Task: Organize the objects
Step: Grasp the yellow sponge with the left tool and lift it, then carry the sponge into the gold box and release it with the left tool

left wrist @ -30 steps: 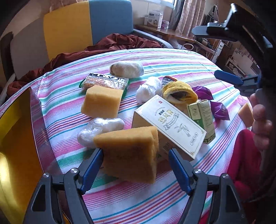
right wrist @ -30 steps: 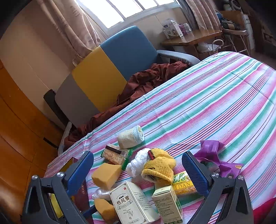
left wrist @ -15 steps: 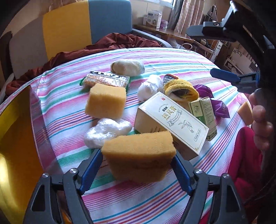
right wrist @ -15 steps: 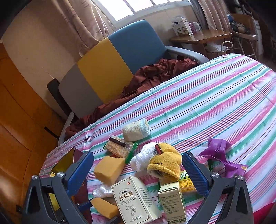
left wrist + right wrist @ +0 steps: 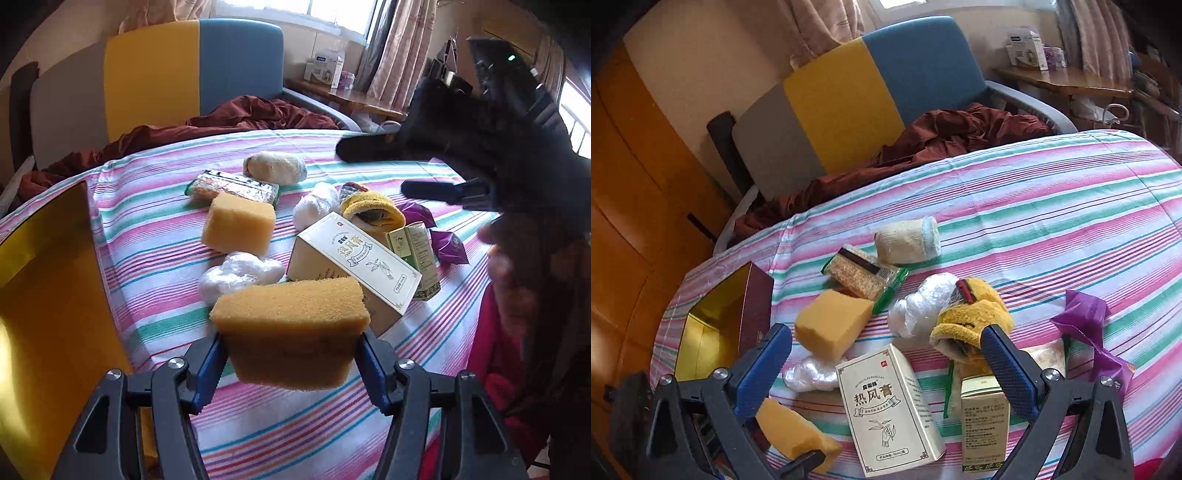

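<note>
My left gripper grips an orange-yellow sponge by its two ends and holds it just above the striped cloth; its jaws are closing and the foam bulges over the pads. The same sponge shows at the bottom left of the right wrist view. Above the pile my right gripper stands open with nothing between its fingers. Under it lie a cream medicine box, a small green box and a yellow sock. A second sponge rests further back.
An open box with a gold lining stands at the left edge. A snack packet, a rolled pale sock, two white plastic bundles and a purple bag lie around. A chair with a dark red cloth stands behind.
The left jaws have come in onto the sponge, which has turned from tilted to level and lifted off the cloth. The right gripper has swung closer over the pile.
</note>
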The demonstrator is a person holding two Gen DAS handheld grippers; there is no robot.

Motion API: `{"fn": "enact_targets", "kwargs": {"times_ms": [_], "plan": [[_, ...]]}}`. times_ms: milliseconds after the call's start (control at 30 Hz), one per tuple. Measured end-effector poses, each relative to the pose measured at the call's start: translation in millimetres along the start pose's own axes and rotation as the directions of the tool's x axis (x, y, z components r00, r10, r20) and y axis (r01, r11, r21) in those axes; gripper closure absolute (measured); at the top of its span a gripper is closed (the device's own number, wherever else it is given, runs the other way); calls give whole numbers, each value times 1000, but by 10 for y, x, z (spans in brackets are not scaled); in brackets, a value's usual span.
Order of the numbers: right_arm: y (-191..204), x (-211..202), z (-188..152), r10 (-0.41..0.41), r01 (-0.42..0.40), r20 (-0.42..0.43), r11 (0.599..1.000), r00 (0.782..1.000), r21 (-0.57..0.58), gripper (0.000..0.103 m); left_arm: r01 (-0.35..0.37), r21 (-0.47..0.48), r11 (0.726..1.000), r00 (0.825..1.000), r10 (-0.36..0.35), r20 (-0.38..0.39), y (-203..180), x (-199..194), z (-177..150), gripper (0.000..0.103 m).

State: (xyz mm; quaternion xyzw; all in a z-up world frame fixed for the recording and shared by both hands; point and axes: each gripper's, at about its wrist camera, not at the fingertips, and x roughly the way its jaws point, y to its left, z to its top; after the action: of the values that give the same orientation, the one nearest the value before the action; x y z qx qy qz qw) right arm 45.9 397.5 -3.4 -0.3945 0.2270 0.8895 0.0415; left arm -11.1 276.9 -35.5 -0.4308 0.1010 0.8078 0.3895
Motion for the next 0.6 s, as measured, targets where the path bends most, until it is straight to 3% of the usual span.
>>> {"fn": "enact_targets", "kwargs": {"times_ms": [167, 233, 300, 467, 600], "plan": [[180, 304, -166, -36, 15, -165, 992, 986, -124, 27, 11, -34, 999, 997, -8, 77, 118, -404, -41, 39], [209, 483, -267, -109, 66, -245, 982, 963, -177, 29, 0, -58, 998, 995, 6, 100, 216, -549, -63, 39], [217, 639, -369, -202, 133, -297, 963, 933, -236, 50, -14, -88, 996, 993, 24, 113, 356, -668, -110, 39], [260, 740, -473, -280, 176, -303, 928, 911, -328, 52, -101, -173, 980, 986, 122, 115, 863, -902, -320, 39], [260, 781, -525, -306, 187, -304, 913, 902, -362, 51, -208, -273, 939, 967, 239, 84, 1425, -1074, -524, 39]]}}
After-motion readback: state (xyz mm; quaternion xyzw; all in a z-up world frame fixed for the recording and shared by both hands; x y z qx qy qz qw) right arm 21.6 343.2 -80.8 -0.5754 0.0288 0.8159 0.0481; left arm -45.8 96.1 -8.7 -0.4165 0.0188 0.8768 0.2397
